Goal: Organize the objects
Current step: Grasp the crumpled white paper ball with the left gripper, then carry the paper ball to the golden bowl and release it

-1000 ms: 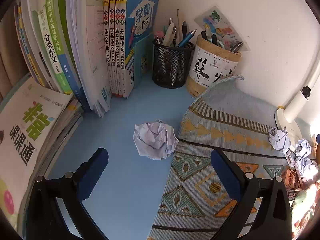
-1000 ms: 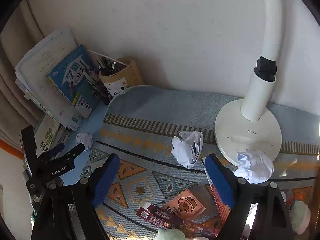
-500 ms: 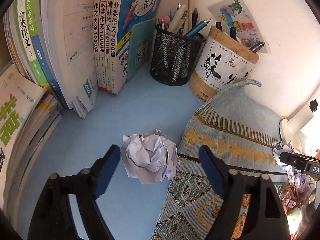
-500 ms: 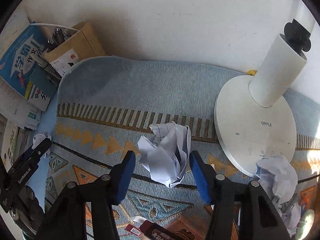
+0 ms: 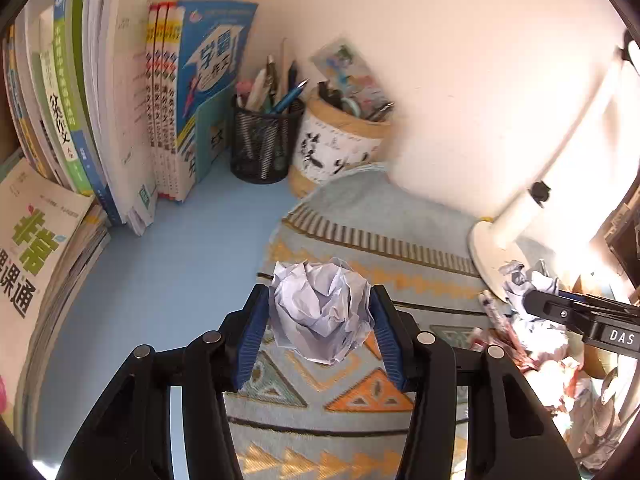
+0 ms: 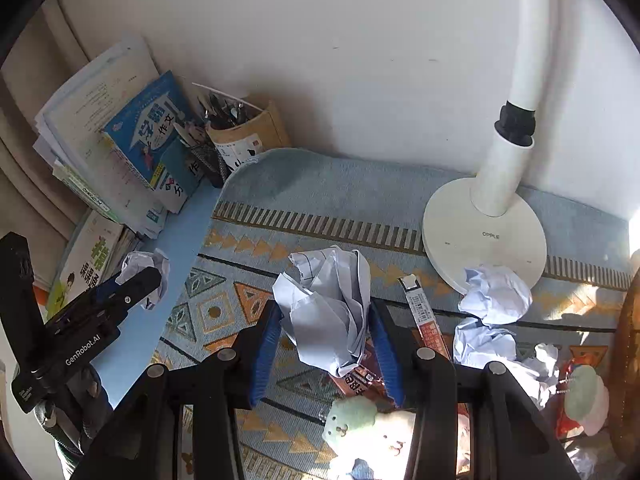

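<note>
Paper is what each claw pinches. In the left wrist view, a crumpled white paper ball (image 5: 320, 312) sits at the center of the frame, between the blue pads (image 5: 252, 336) of the left gripper (image 5: 318, 330). The pads press on both of its sides and the jaws are closing more on it. It hangs above the edge of a patterned mat (image 5: 360, 400), where the mat meets the light blue desk (image 5: 160, 280).

In the right wrist view, the right gripper (image 6: 326, 344) pinches a second crumpled paper (image 6: 328, 312) at the center, also with jaws closing. The same mat lies under it. To the right of this paper, two more paper balls (image 6: 494, 294) lie at the round base of a white lamp (image 6: 484, 236), and a narrow snack wrapper (image 6: 424, 316) lies between. A small plush bear (image 6: 368, 432) is at the lower center.

At the upper left of both views, books (image 5: 168, 100) stand against the wall, with a black mesh pen cup (image 5: 262, 148) and a round pen holder (image 5: 336, 148) beside them.
</note>
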`<state>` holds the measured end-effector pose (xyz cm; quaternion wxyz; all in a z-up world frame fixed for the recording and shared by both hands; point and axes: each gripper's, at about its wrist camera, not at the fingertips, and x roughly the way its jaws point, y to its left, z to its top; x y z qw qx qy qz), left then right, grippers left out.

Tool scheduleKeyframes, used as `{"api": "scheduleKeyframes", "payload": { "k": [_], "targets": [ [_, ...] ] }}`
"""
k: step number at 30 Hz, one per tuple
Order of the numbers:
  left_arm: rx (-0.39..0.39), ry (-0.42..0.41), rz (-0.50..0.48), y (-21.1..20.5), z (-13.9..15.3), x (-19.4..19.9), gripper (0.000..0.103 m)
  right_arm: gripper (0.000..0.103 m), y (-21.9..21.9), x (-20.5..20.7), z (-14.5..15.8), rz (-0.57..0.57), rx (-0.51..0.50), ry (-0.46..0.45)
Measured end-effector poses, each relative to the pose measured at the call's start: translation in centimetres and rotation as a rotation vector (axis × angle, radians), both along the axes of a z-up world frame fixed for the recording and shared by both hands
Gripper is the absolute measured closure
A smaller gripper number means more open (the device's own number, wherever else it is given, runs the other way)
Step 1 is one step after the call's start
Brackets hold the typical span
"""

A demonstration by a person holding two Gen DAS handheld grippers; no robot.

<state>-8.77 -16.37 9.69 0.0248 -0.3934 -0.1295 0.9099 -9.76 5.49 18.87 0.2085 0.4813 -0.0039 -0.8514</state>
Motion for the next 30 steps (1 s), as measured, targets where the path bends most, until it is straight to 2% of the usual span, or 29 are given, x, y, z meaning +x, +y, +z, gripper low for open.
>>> {"api": "scheduleKeyframes", "payload": {
  "k": [6,12,17,23,26,30],
  "targets": [
    [-0.031,0.094,-0.116,6.2,6.5,5.8,0.055,0.059,4.6,5.6,4.6,-0.037,-0.036,0.061],
    [-0.032,0.156,-0.214,13.3,11.5,8.2,0.055,0.059,12.5,9.8,8.9,-0.14,-0.067,0.155],
    [-0.052,0.212,-0.296,20.2,14.1,9.5,0.055,0.058,20.2,12.2,10.5,-0.273,-0.08,0.205],
    [-0.005,0.228,-0.387,29.3,14.9,8.6,0.053,0.058,29.0,12.5,9.3,-0.464,-0.031,0.185],
    [0.023,0.207,-0.441,34.2,13.8,7.2,0.053,0.058,32.5,11.3,7.2,-0.551,-0.007,0.152],
    [-0.012,0.169,-0.474,40.4,11.2,5.1,0.053,0.058,36.3,9.0,3.6,-0.646,0.045,0.111]
  ]
}}
